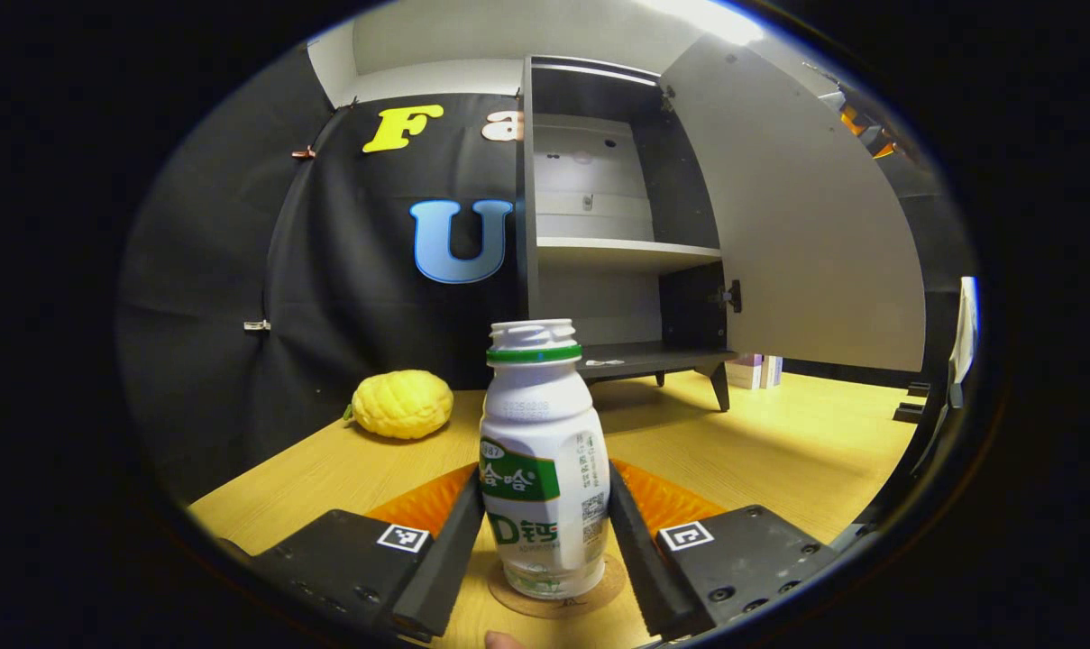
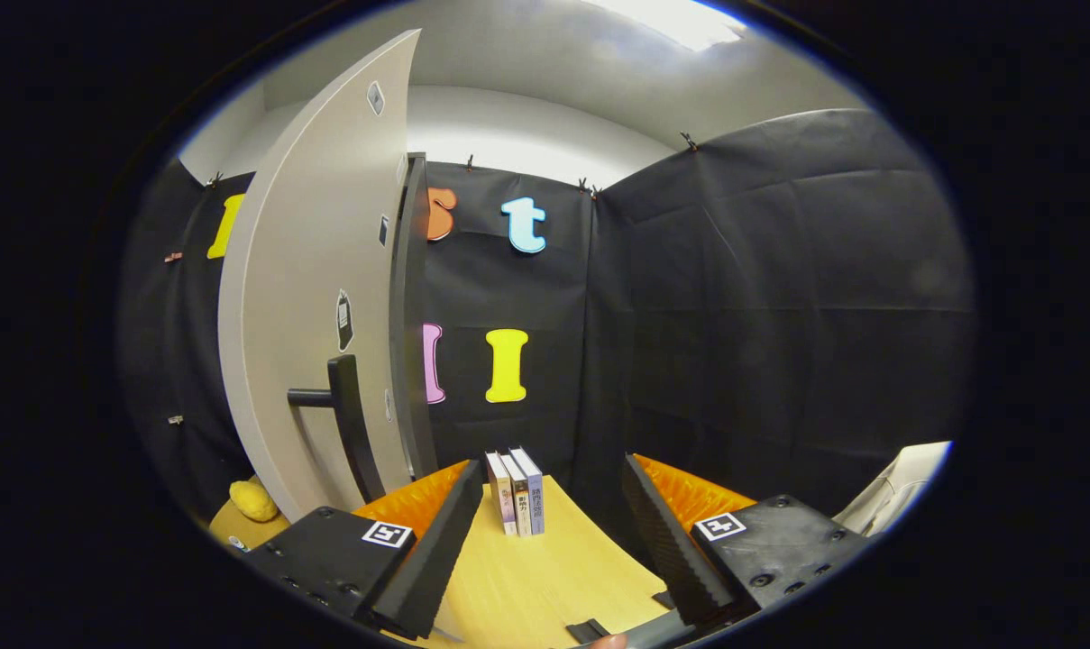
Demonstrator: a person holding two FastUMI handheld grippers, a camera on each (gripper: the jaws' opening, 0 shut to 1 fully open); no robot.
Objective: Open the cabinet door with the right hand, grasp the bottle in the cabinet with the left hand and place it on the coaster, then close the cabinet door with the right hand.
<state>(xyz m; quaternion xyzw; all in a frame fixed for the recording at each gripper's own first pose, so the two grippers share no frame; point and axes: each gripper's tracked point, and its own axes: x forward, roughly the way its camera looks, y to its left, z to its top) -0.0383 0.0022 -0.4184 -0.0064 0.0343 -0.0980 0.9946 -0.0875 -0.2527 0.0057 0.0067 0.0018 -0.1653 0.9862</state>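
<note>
My left tool (image 1: pixel 545 532) sits low over the desk (image 1: pixel 779 442) with the bottle (image 1: pixel 543 469) between its two fingers. The fingers lie right against the bottle's sides, so I take it as held, though the grip may already be easing. The bottle stands upright with its base on the round coaster (image 1: pixel 558 597), which shows as a thin brown disc under it. Beyond it, a yellow knobbly fruit (image 1: pixel 402 404) lies on the desk to the left, and the cabinet (image 1: pixel 599 252) stands behind with its shelves bare and its door (image 1: pixel 797 225) swung wide to the right.

My right tool (image 2: pixel 545 541) is spread wide and holds nothing. It hangs over the desk edge, with a few small books (image 2: pixel 515 493) standing just ahead between its fingers. The open door rises to its left, and the dark handle (image 2: pixel 346 424) sticks out from the door's face, near my left finger but not touching it.

I judge the door-opening and the fetching done, and the bottle set in place. What is left is to let go with the left tool, draw it away without tipping the bottle, then push the door closed with the right.
</note>
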